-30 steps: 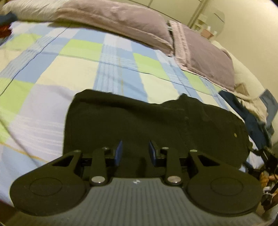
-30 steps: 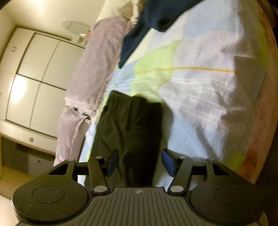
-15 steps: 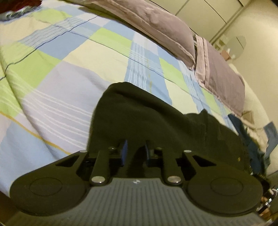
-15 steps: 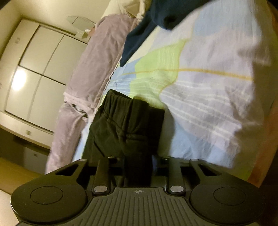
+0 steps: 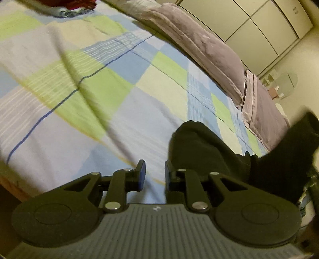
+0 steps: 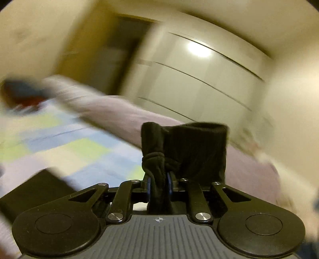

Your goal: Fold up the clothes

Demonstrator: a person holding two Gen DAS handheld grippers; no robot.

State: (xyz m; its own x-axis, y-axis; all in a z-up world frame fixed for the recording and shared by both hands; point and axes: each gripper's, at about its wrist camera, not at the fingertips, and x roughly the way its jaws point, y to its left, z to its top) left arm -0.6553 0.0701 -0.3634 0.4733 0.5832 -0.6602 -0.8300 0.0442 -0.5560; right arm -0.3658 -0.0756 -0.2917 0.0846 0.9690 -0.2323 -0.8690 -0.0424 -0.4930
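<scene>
A black garment (image 5: 201,147) lies on the checked bedsheet (image 5: 99,83), just right of my left gripper (image 5: 154,174). The left gripper is open and empty, its right finger beside the garment's edge. One end of the garment rises at the far right of the left wrist view (image 5: 295,155). My right gripper (image 6: 158,184) is shut on a bunched fold of the black garment (image 6: 185,151) and holds it lifted above the bed. The right wrist view is blurred by motion.
Two mauve pillows (image 5: 199,45) lie along the bed's far side, with a pale wardrobe (image 5: 259,22) behind. Red and blue clothes (image 5: 75,8) sit at the far left corner. The bed's wooden edge (image 5: 12,187) is at lower left.
My left gripper has opened, let go of the garment and shifted left. My right gripper, shut on the garment, has lifted it and swung round over the bed.
</scene>
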